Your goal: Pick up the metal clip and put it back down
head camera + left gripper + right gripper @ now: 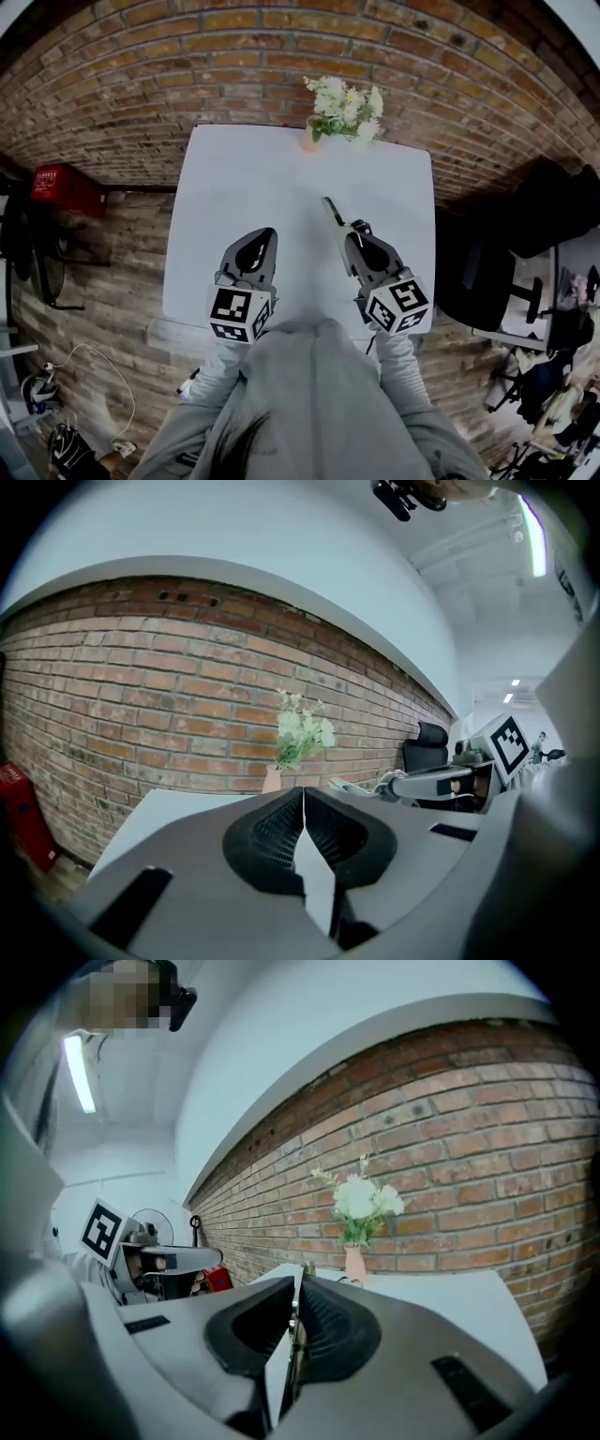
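- The white table (234, 187) fills the middle of the head view, and its bare centre is the obvious place to set the thing down. The lower left and lower right of the frame show only floor and clutter.
- The right gripper (345, 234) sits right of centre in the head view. Its jaws are clenched on the metal clip (331, 212), which sticks out past the tips towards the upper middle of the frame.
- In the right gripper view the clip (296, 1314) is a thin bright strip pinched between the ribbed pads. It seems lifted off the table, though the height can't be read.
- The left gripper (269, 234), left of centre, has its jaws pressed together on nothing. It is best kept apart from the right one.
- The vase of flowers (342, 112) stands at the table's upper edge, well apart from the clip (worth leaving it that way).
- To do this step well, I'd lower the right gripper straight down. Let the clip's free end touch first, then ease the jaws apart only once it lies flat, since a thin strip may spring or skate if dropped.
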A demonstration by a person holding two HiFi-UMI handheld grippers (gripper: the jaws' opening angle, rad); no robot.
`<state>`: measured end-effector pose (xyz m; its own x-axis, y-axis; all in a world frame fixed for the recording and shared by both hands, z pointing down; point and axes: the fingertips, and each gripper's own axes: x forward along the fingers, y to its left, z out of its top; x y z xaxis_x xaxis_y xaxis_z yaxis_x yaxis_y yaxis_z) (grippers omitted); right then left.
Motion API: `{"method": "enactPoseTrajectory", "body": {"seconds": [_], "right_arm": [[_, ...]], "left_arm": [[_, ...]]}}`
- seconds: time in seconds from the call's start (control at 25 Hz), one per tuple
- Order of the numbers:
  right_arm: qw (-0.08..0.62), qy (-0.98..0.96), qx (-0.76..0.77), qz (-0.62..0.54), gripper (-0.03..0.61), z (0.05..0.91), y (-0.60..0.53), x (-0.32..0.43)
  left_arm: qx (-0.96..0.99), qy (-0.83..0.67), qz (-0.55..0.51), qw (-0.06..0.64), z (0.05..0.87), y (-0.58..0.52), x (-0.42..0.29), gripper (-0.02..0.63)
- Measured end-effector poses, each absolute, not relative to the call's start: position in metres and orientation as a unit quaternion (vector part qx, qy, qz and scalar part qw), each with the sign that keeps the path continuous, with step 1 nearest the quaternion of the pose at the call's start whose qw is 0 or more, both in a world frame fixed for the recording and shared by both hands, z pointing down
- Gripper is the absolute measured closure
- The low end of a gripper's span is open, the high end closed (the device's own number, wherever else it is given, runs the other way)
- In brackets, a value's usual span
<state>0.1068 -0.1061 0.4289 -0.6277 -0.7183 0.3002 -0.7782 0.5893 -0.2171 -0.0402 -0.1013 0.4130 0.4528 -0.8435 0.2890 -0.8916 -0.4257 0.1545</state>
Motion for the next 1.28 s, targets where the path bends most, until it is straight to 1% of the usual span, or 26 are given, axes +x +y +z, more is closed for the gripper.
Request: {"method": "enactPoseTrajectory", "body": {"seconds": [0.32,0.52,0.88,1.28], "right_arm": [[0.1,-0.88,0.458,0.076,0.546,0.386,-0.097,0.136],[0.099,-0.873,0.476,0.045,0.546,0.368,-0.09,0.152],[0.089,-0.867,0.49,0.031,0.546,0.353,-0.081,0.172],[0.085,-0.867,0.49,0.031,0.546,0.351,-0.078,0.171]], "left_arm": [[0.854,-0.503,0.073,0.113,0.384,-0.102,-0.026,0.584],[0.858,-0.499,0.068,0.101,0.372,-0.1,-0.021,0.584],[0.858,-0.5,0.067,0.098,0.365,-0.093,-0.015,0.584],[0.85,-0.512,0.065,0.102,0.368,-0.087,-0.022,0.584]]}}
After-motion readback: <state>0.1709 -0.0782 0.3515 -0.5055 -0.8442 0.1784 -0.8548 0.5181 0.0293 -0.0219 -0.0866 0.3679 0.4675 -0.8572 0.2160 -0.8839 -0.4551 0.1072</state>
